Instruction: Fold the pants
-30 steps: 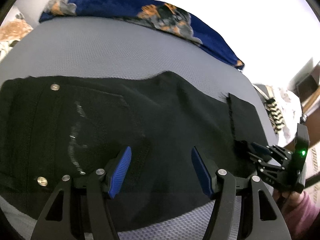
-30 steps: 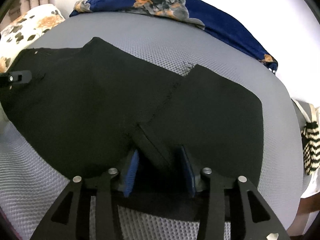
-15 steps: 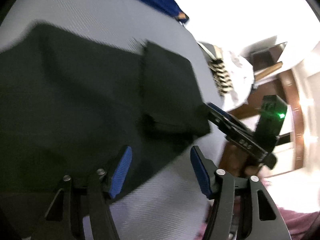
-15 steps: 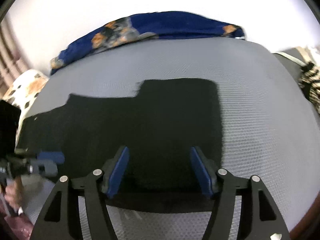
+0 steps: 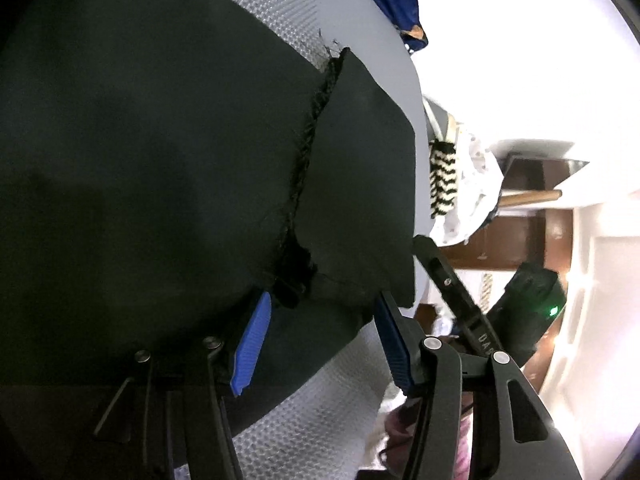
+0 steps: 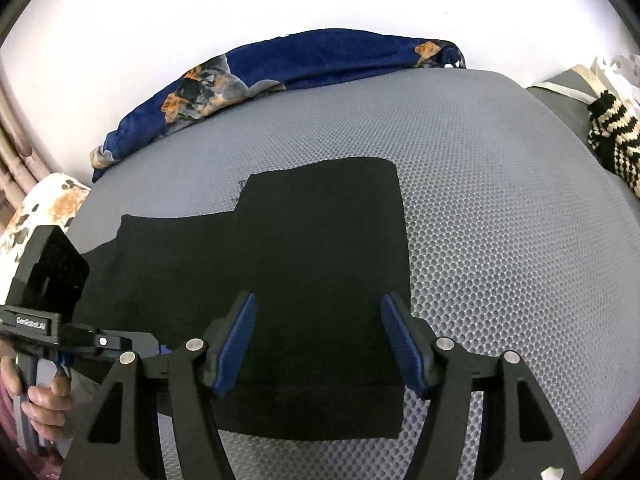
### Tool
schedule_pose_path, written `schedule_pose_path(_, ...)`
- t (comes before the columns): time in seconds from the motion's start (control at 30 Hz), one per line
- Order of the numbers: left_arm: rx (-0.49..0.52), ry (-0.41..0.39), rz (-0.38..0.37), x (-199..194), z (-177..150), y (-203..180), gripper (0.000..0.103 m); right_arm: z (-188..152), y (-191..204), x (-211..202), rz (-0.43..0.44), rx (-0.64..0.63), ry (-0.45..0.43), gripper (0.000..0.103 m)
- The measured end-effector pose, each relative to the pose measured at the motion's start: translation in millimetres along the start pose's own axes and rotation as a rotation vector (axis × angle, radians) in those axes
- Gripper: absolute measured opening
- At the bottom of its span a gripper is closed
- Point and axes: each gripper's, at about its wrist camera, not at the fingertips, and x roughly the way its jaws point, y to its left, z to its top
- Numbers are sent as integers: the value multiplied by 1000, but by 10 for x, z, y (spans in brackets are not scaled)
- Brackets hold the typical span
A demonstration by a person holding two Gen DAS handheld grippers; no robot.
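The black pants (image 5: 160, 160) lie flat on the grey mesh mattress (image 5: 320, 420), with one leg end folded back over them along a frayed hem (image 5: 308, 140). My left gripper (image 5: 322, 320) hovers at the near edge of that fold. Its jaws are closing with cloth lying between the blue pads, and the pads do not press on it. In the right wrist view the pants (image 6: 300, 240) show as a stepped black shape. My right gripper (image 6: 320, 332) stands open over the folded leg end and grips nothing. A hand (image 6: 40, 400) holds the left gripper (image 6: 136, 344) at the left.
A blue patterned blanket (image 6: 280, 68) lies along the mattress's far edge. A spotted pillow (image 6: 48, 204) is at the left and a black-and-cream striped knit (image 6: 612, 136) at the right. The right gripper (image 5: 432, 256) sits just past the pants' right edge, with wooden furniture (image 5: 528, 232) beyond.
My right gripper let go of the pinched fold, opened and drew back as the leg end settled flat. My left gripper swung right from the waist area to the fold and rolled.
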Motion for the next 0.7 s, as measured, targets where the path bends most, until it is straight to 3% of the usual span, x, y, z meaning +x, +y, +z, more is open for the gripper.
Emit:
schedule_pose_path(0.57, 48, 31, -19, 327, 406, -202, 54, -19, -210, 118, 20, 76, 15, 63)
schedule_pose_path(0.7, 100, 40, 47, 459, 400, -252, 9, -14, -232, 134, 19, 91, 18, 65)
